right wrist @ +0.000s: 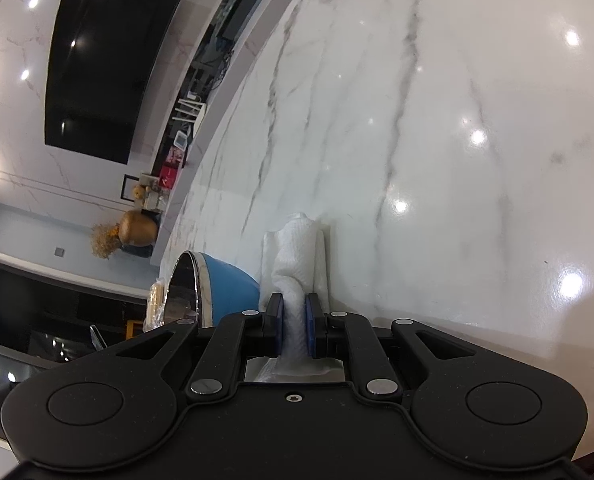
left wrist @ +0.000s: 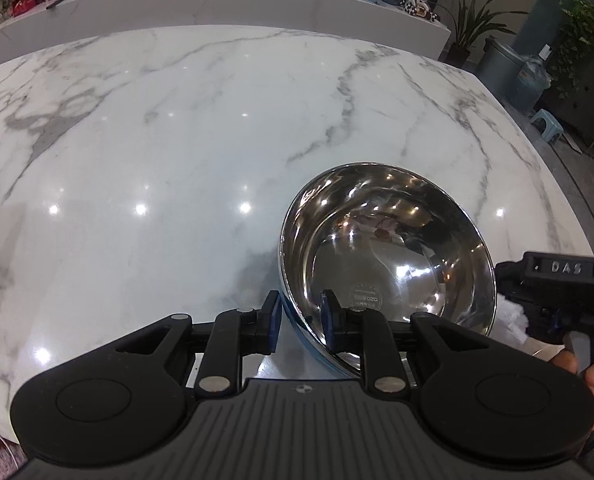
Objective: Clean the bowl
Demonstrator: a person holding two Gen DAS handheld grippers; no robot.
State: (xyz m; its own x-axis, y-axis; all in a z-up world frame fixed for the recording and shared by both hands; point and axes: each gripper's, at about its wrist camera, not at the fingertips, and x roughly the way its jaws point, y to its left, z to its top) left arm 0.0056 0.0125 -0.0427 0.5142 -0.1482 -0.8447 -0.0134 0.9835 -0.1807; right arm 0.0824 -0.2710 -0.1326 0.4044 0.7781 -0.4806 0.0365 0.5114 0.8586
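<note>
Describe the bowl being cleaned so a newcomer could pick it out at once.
Start at the white marble table with grey veins. Near its front edge the left gripper clamps the rim of a tilted bowl. It stands out by its mirror-bright steel inside and blue outside, unlike the white paper towel that the right gripper holds beside it.

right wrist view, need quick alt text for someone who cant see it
The right gripper is shut on a twisted white paper towel just above a white marble table. To its left is a tilted bowl, blue outside and steel inside. A dark TV screen hangs on the far wall.
</note>
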